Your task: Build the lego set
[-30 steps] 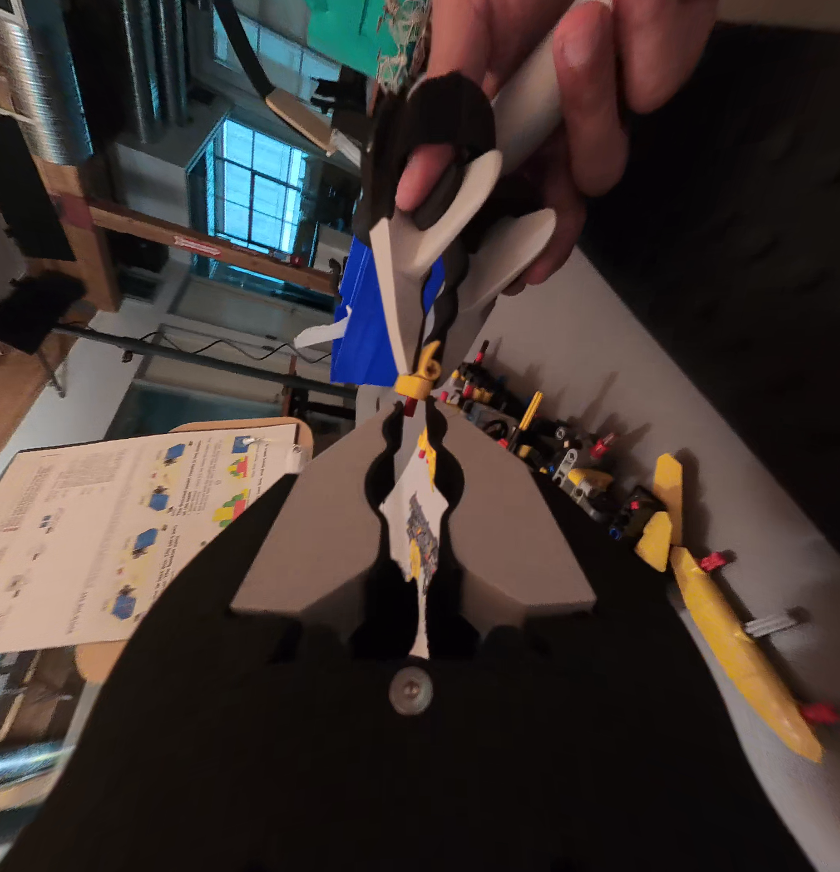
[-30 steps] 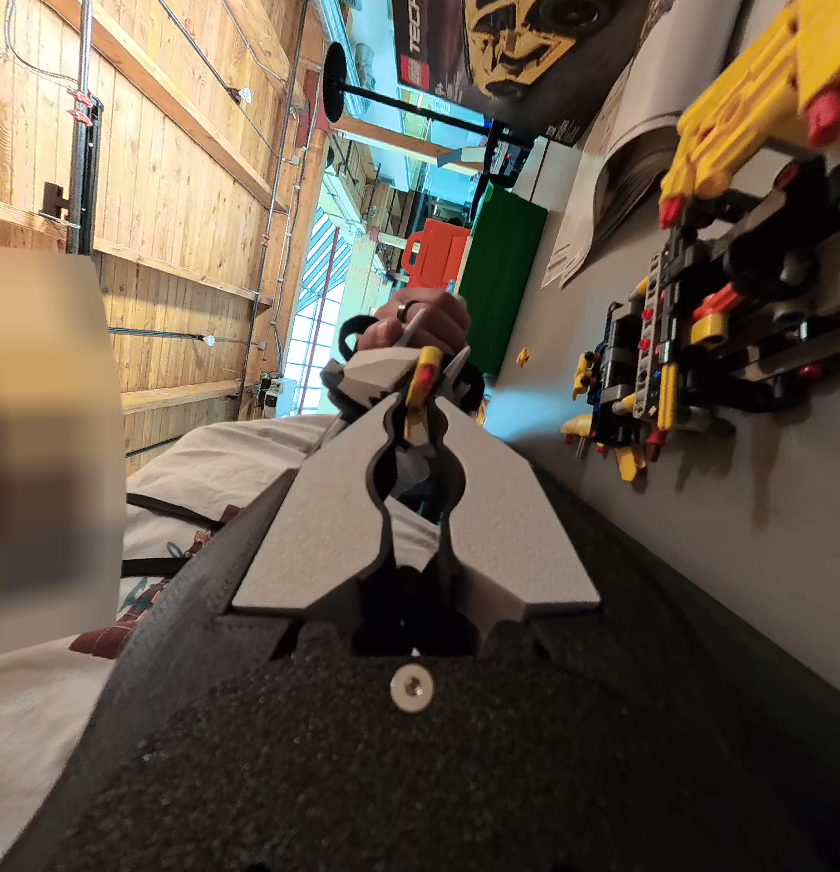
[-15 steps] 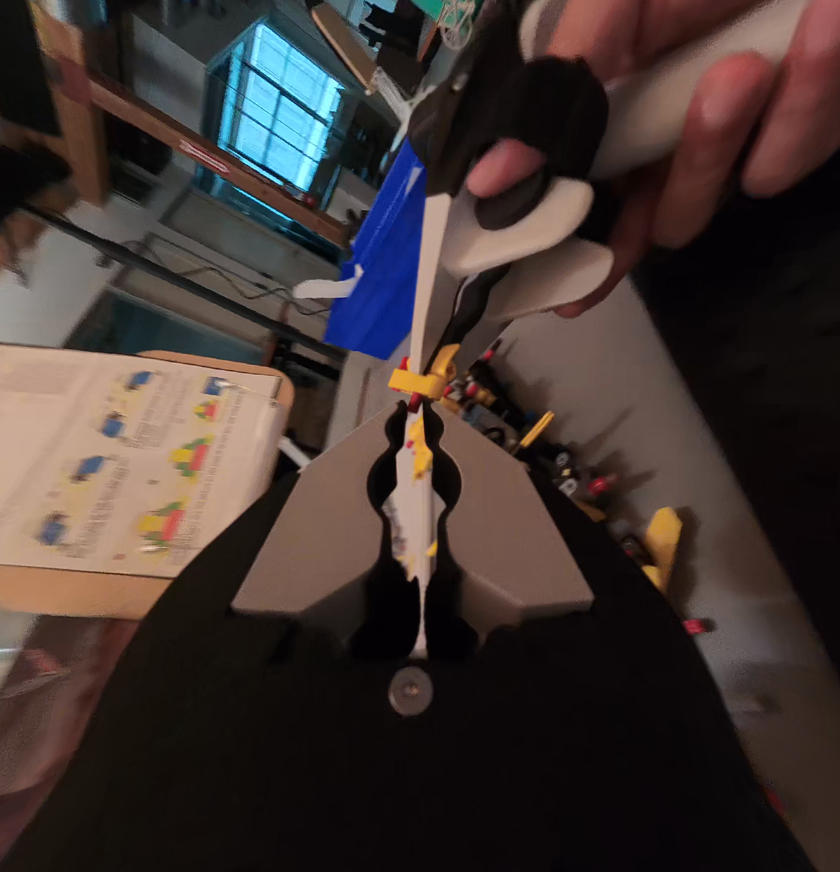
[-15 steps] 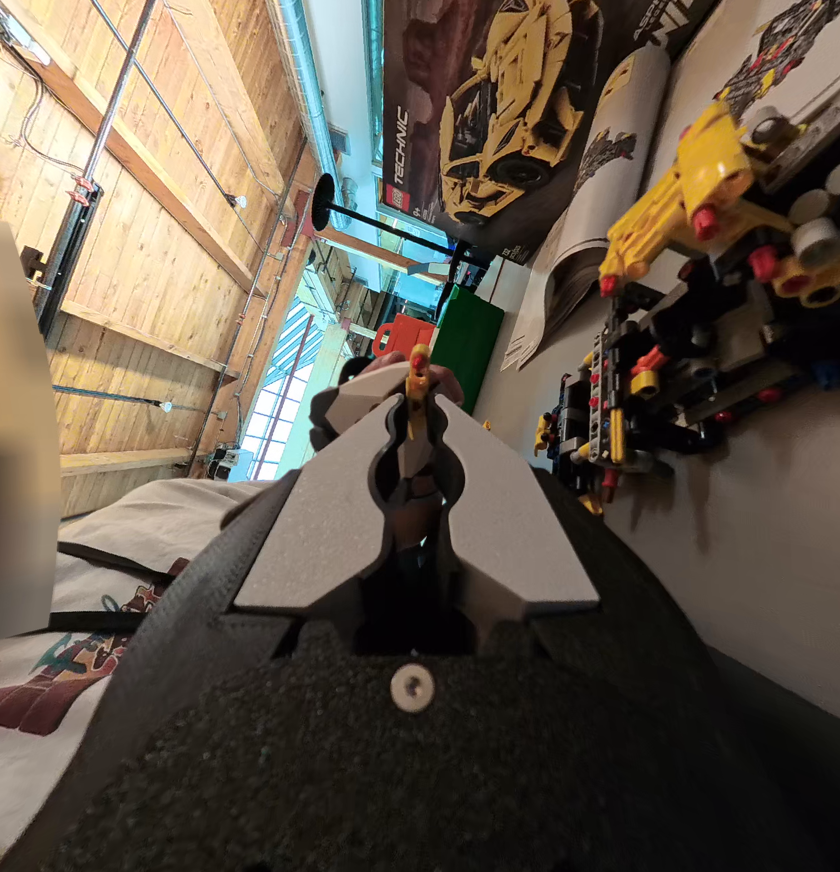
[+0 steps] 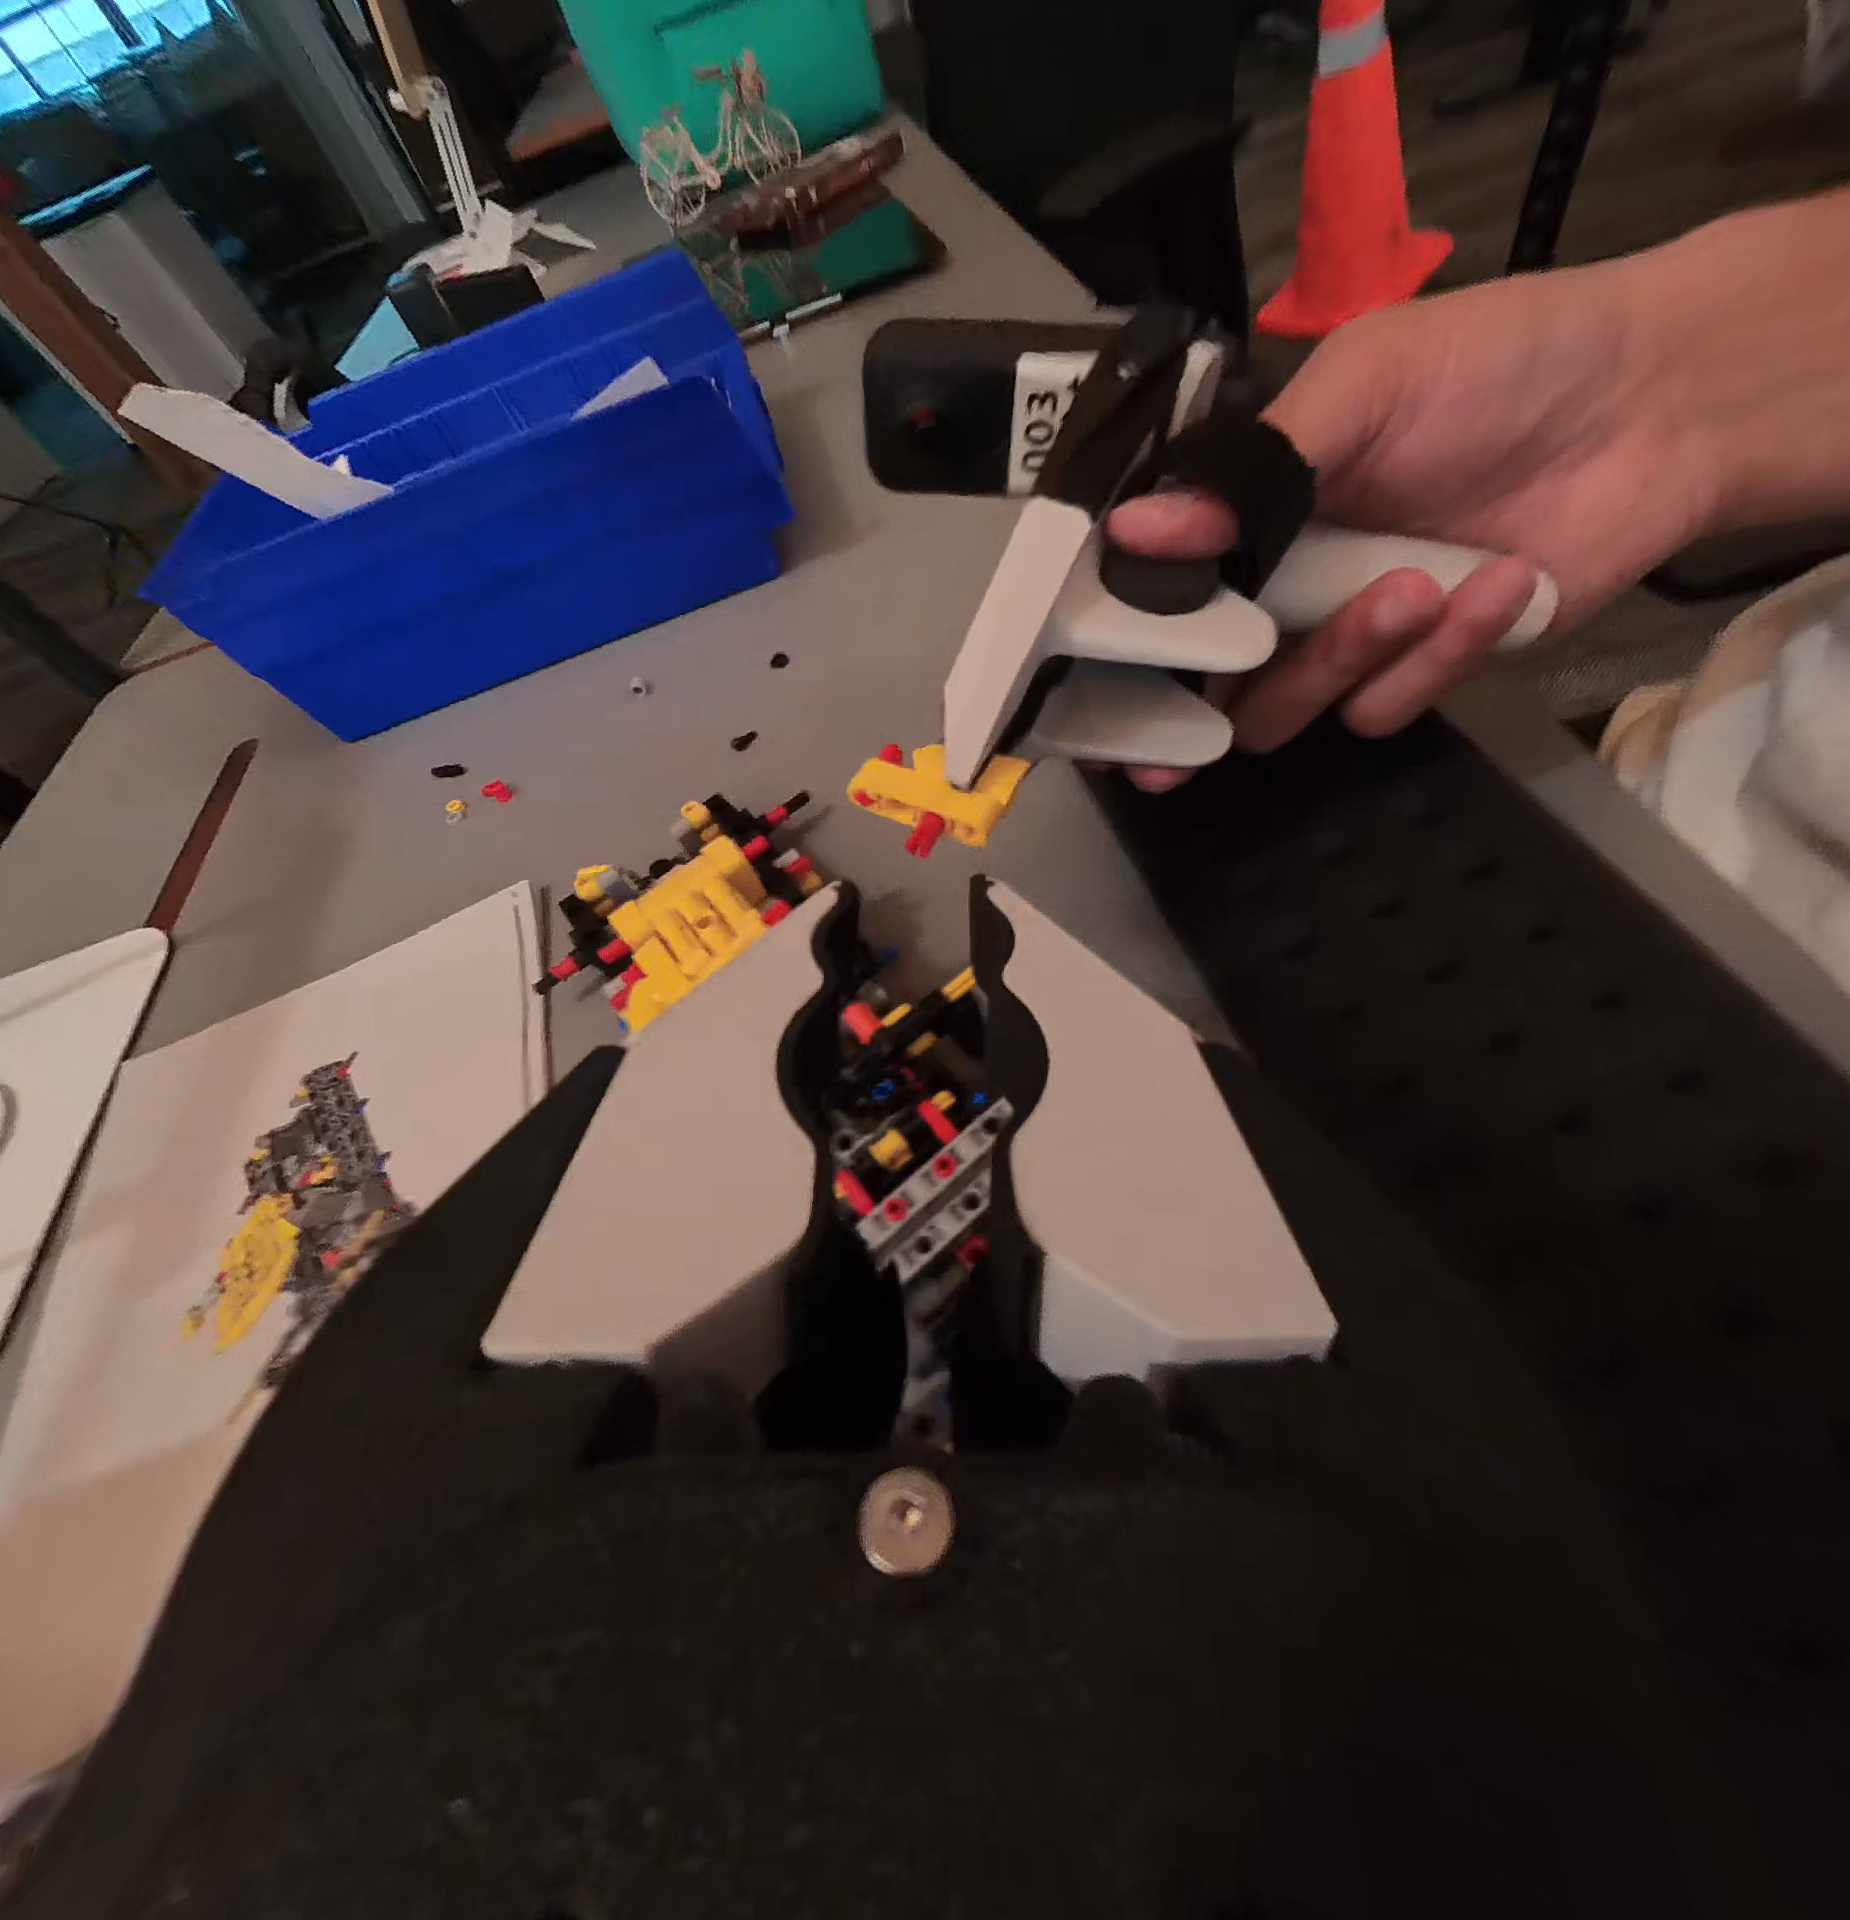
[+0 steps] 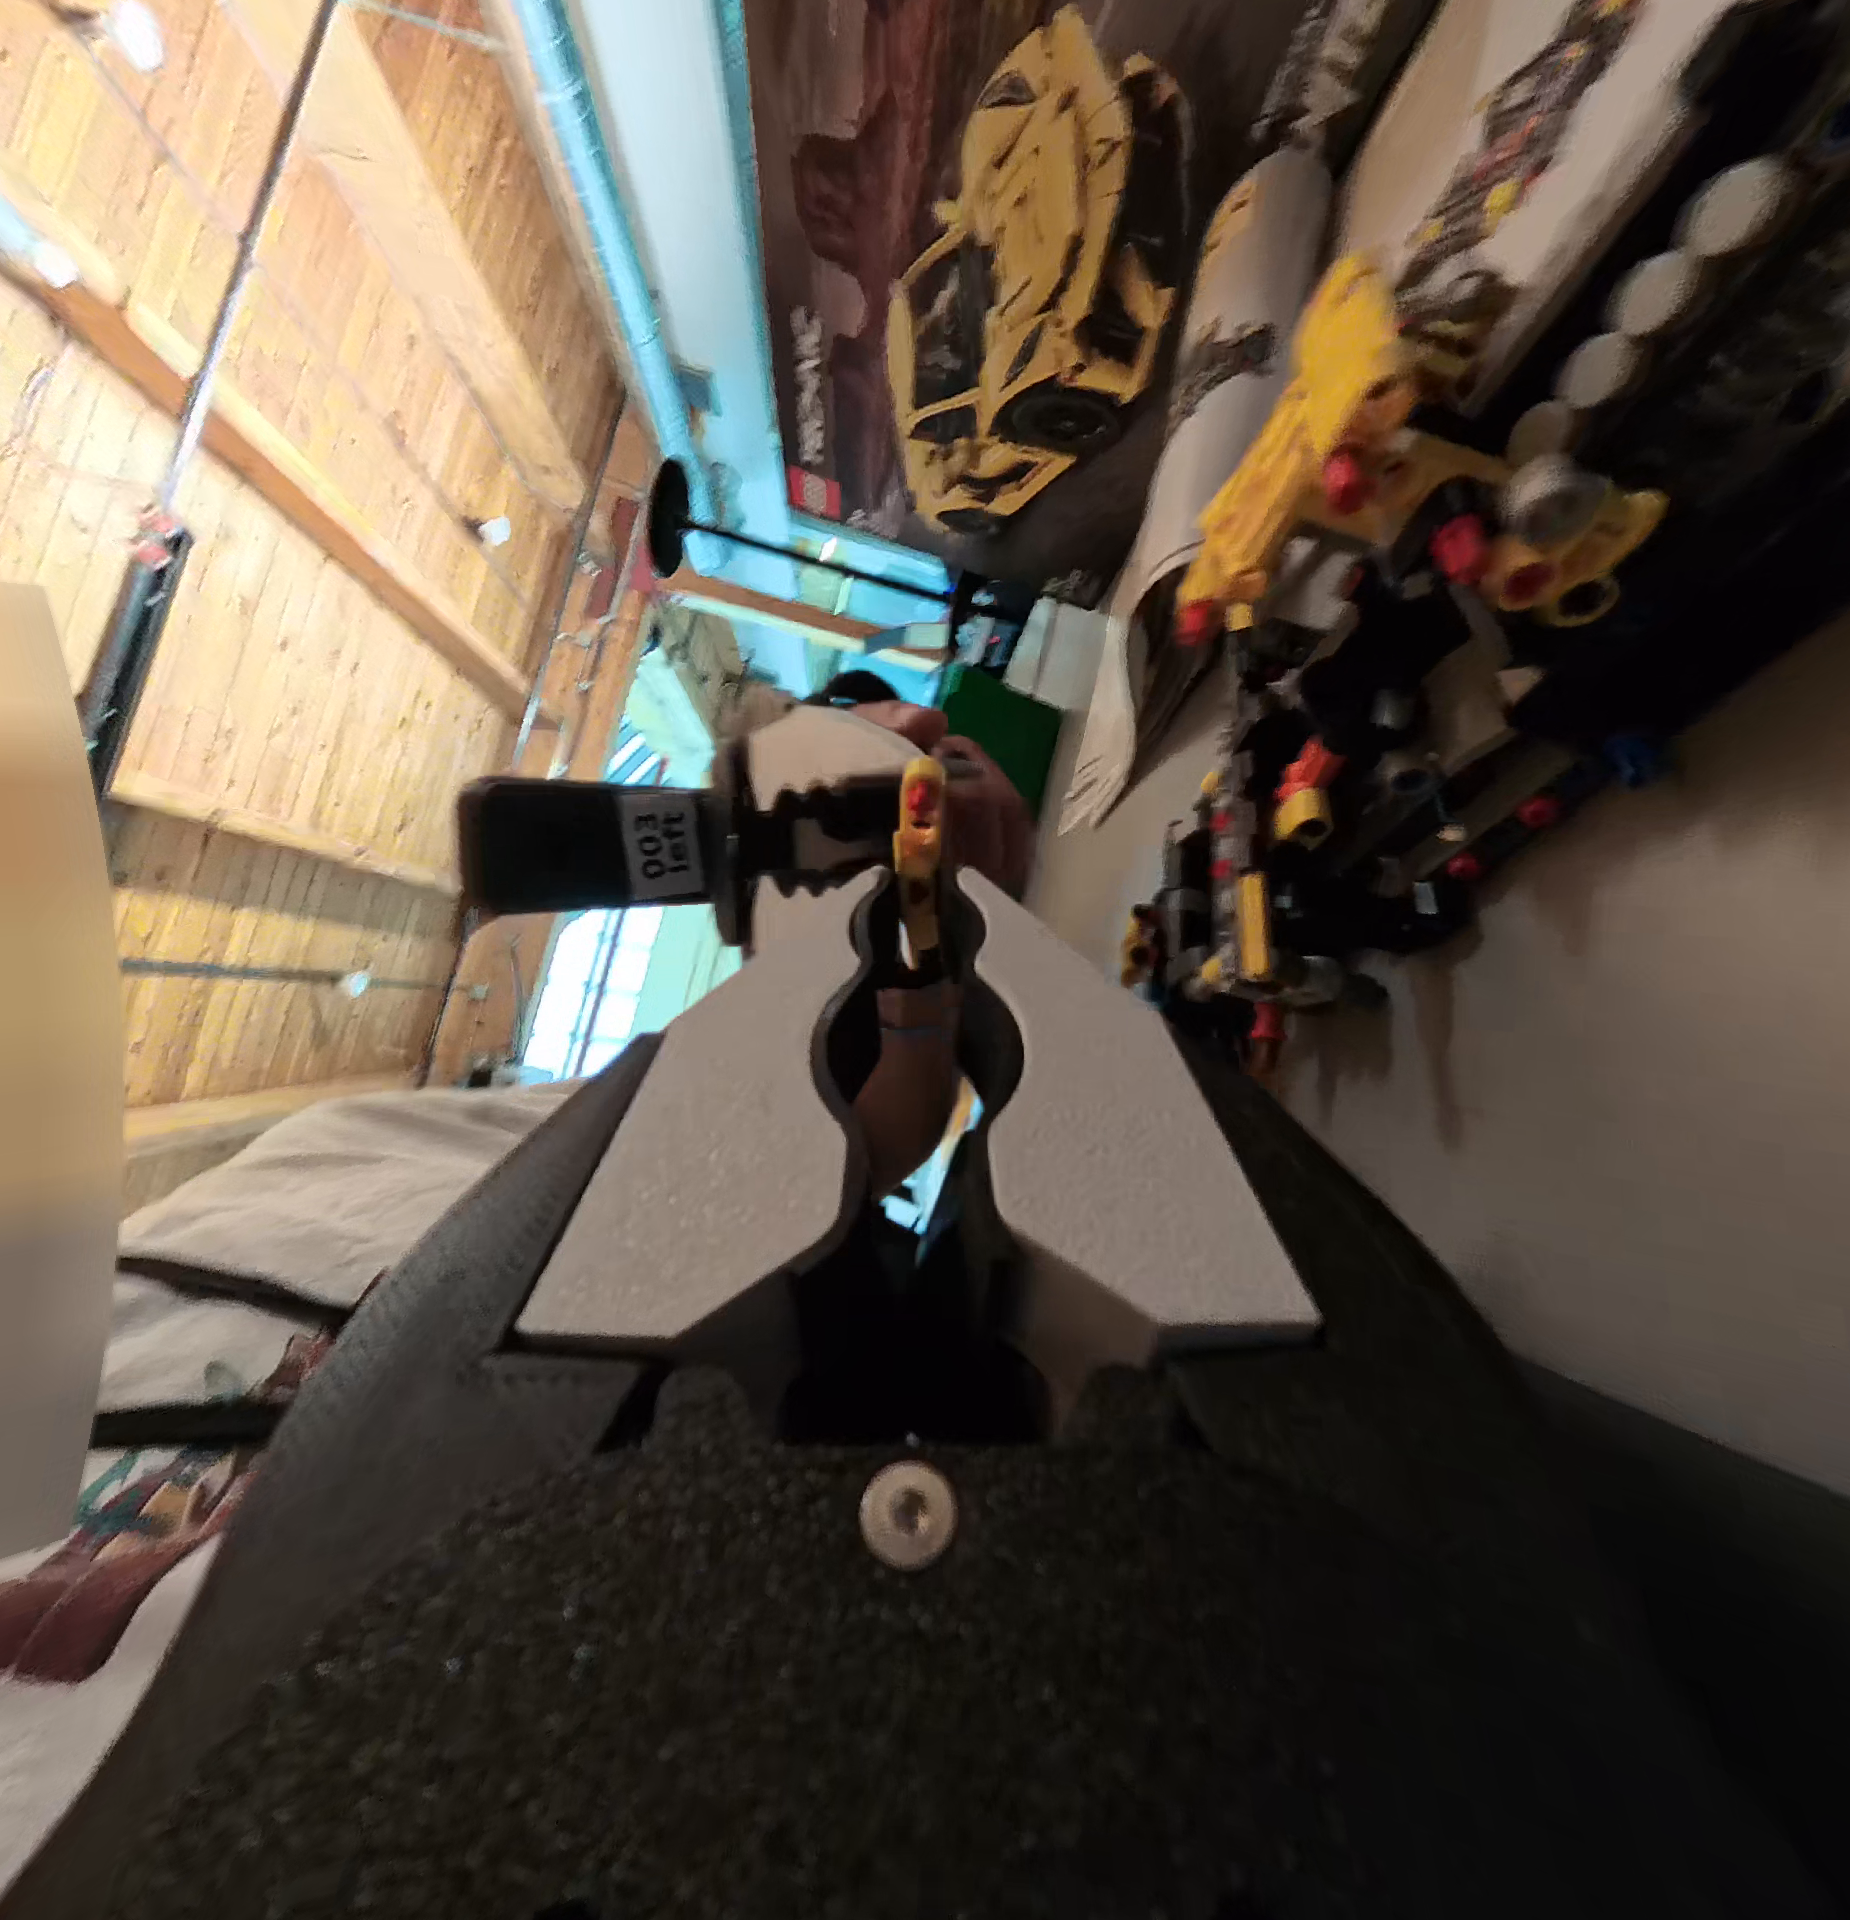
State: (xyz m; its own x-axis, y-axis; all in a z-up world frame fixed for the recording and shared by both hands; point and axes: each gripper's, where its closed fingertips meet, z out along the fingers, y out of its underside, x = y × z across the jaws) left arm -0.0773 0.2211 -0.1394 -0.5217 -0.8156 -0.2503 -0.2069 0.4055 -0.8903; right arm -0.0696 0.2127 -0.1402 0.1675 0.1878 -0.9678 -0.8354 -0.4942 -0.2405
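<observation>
My left gripper (image 5: 919,896) is open and empty, pointing down over the black, grey and yellow lego chassis (image 5: 682,925) on the grey table; part of the chassis shows through the gap between the fingers. My right gripper (image 5: 968,774), held by a hand, is shut on a small yellow lego piece with red pins (image 5: 931,798) just above the table, beyond the chassis. In the right wrist view the right gripper (image 6: 921,883) pinches that yellow piece (image 6: 919,821) at its tips, the left gripper (image 6: 796,821) lies just beyond, and the chassis (image 6: 1316,810) lies to the right.
An open instruction booklet (image 5: 308,1143) lies left of the chassis. Blue bins (image 5: 485,540) stand at the back. Small loose pieces (image 5: 495,792) are scattered between bins and chassis. A black mat (image 5: 1472,1039) covers the right side. The set's box (image 6: 1004,312) stands behind. The grippers are tip to tip, or close to it.
My left gripper has let go of the yellow piece, opened, and swung down over the table and chassis. The right gripper keeps hold of the piece.
</observation>
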